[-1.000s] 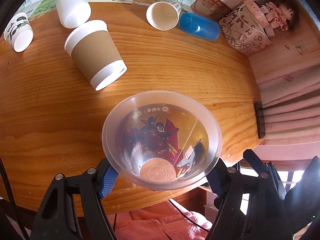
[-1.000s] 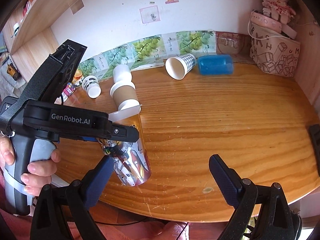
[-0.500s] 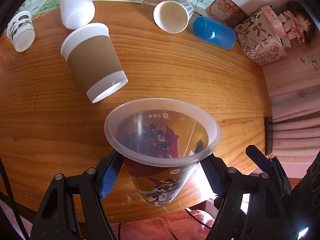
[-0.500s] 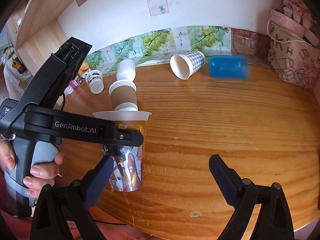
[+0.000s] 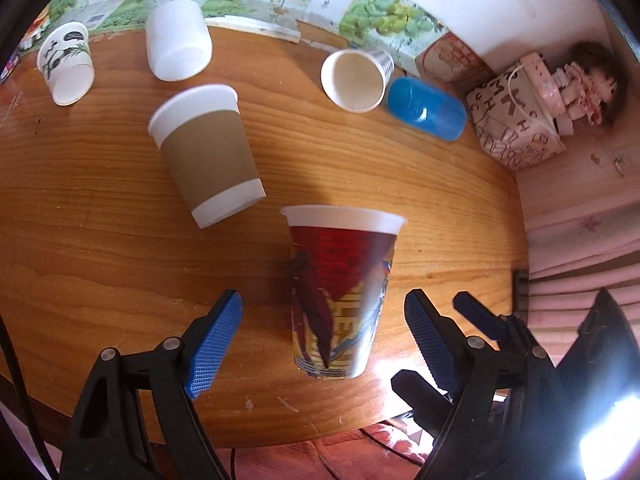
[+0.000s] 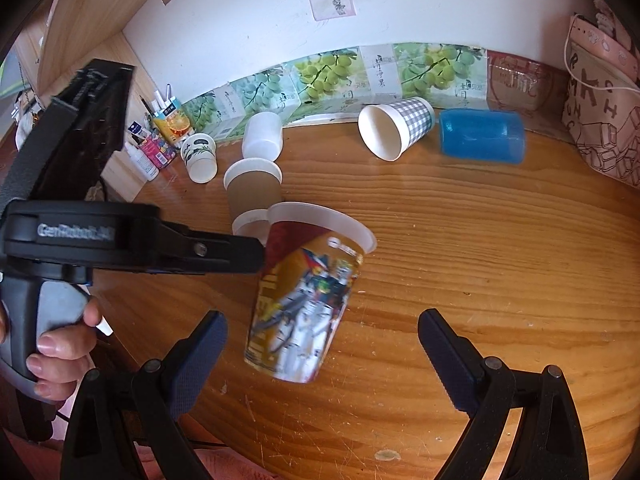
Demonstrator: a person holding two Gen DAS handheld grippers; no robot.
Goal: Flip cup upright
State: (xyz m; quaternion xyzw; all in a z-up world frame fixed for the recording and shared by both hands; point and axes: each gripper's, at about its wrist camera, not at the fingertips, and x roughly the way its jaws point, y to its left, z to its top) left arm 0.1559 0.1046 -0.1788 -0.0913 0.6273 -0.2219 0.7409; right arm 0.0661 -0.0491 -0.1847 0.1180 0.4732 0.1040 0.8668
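Observation:
A clear plastic cup with a robot print (image 5: 340,292) stands upright, mouth up, near the front edge of the wooden table (image 5: 100,248). My left gripper (image 5: 322,344) is open, its blue pads on either side of the cup and apart from it. In the right wrist view the same cup (image 6: 304,300) stands left of centre, with the left gripper (image 6: 256,254) reaching to it from the left. My right gripper (image 6: 320,356) is open and empty, set back from the cup.
Several cups lie on their sides: a brown-sleeved paper cup (image 5: 206,152), a white cup (image 5: 176,40), a panda cup (image 5: 66,64), a checked cup (image 5: 356,80) and a blue cup (image 5: 428,108). A patterned bag (image 5: 516,120) stands at the back right. Small bottles (image 6: 156,148) stand at the back left.
The left gripper has set the printed cup upright on the table, opened and let it go, and drawn back a little. The right gripper stayed open.

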